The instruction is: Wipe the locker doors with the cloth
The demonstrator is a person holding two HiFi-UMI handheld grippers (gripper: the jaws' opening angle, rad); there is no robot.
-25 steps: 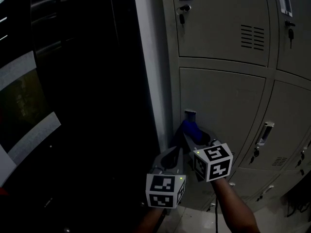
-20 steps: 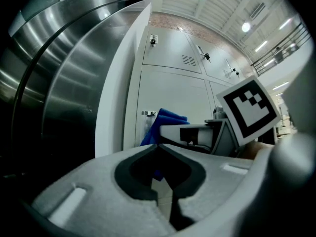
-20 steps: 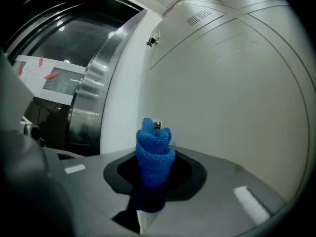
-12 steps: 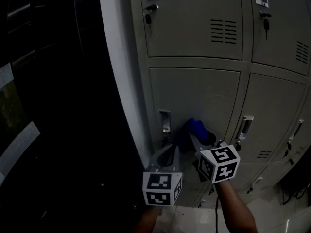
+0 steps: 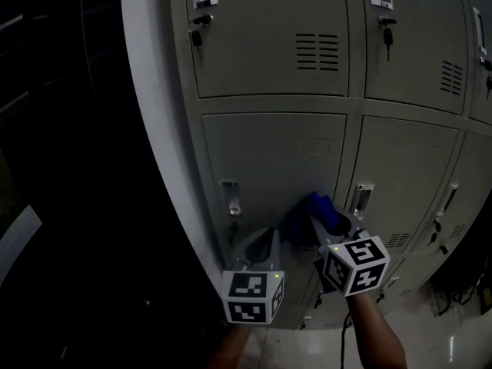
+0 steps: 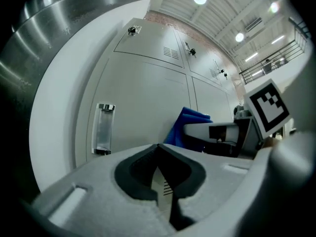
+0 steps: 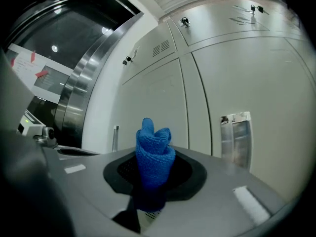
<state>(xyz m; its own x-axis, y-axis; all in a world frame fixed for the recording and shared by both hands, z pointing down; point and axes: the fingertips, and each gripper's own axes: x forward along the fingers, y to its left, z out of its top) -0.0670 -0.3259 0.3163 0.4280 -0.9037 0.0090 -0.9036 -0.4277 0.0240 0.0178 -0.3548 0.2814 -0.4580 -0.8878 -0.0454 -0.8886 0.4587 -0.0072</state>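
Grey metal locker doors (image 5: 269,156) fill the head view, and the same doors (image 7: 163,107) stand ahead of the right gripper. My right gripper (image 5: 327,225) is shut on a bunched blue cloth (image 5: 314,212), which sticks out of the jaws (image 7: 154,149). The cloth sits at the lower right corner of the left middle door, by the seam; I cannot tell whether it touches. My left gripper (image 5: 265,241) is shut and empty (image 6: 159,149), just left of the right one and below the door's metal handle (image 5: 231,198). From the left gripper view the cloth (image 6: 190,125) shows to the right.
A white rounded column (image 5: 150,129) borders the lockers on the left, with dark metal panels (image 5: 54,144) beyond it. The neighbouring door (image 5: 400,175) has a handle (image 5: 361,198) and a keyed lock. Upper doors carry keys (image 5: 195,33) and vents. Pale floor (image 5: 430,337) lies below.
The head view has swung so the lockers slid left in it. The right gripper with the cloth has shifted right across the lower door, and the left gripper stays beside it.
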